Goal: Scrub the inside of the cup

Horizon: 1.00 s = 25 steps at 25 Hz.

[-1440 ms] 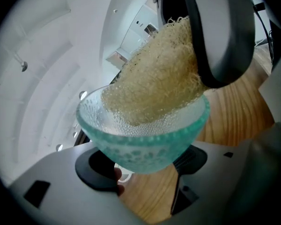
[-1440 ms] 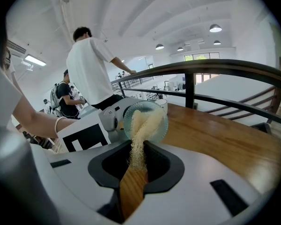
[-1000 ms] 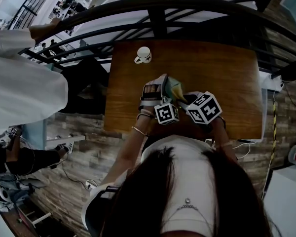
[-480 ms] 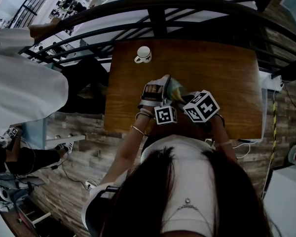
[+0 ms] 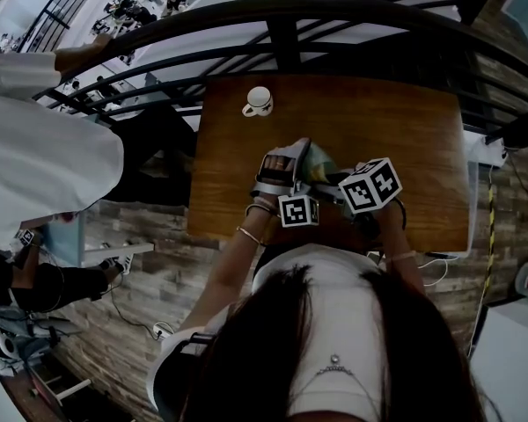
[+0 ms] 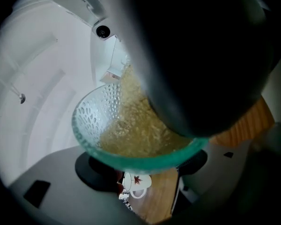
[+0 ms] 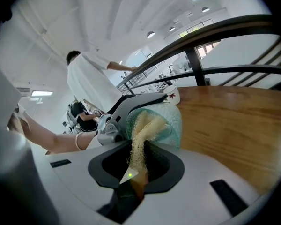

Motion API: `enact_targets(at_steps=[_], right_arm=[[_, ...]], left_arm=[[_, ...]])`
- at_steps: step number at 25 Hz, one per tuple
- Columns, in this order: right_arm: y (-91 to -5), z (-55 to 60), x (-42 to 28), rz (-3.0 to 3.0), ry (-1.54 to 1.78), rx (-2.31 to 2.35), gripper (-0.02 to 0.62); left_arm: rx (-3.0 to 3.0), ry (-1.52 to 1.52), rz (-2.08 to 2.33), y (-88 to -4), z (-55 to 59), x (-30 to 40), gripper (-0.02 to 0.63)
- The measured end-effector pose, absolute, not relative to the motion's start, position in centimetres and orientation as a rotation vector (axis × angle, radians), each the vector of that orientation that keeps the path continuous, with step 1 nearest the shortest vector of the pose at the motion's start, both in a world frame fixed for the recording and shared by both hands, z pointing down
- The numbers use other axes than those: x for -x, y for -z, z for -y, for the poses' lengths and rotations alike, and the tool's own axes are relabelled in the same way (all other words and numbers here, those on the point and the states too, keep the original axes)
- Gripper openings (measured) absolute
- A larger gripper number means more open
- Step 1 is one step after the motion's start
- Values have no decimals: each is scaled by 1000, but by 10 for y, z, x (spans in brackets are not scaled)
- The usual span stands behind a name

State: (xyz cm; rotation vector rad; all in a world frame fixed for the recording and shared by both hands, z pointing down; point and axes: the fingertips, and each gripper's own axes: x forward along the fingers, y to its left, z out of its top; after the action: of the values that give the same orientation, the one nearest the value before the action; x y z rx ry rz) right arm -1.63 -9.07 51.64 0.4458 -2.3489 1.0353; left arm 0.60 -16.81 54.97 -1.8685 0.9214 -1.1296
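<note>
On the left, our left gripper [image 6: 141, 165] is squeezing the green glass cup [image 6: 91, 114] between its jaws and holding it up above the wooden table [image 5: 405, 130]. Inside the cup, the yellow scrubber [image 6: 131, 130] is pressing on the glass. On the right, our right gripper [image 7: 136, 161] is pinching the tail of that scrubber. We are thinking the cup could slip, because glass is smooth and a hard push could knock it loose and crack it. The scrubber could also pull out, because only a thin bit is being pinched.
</note>
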Motion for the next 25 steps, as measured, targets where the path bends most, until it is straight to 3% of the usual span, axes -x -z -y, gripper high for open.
enact_targets(at_steps=[25], right_arm=[[-470,107,15,2585,-1771,-309,83]], left_arm=[[1858,1007,-1040,-521,173,-5,347]])
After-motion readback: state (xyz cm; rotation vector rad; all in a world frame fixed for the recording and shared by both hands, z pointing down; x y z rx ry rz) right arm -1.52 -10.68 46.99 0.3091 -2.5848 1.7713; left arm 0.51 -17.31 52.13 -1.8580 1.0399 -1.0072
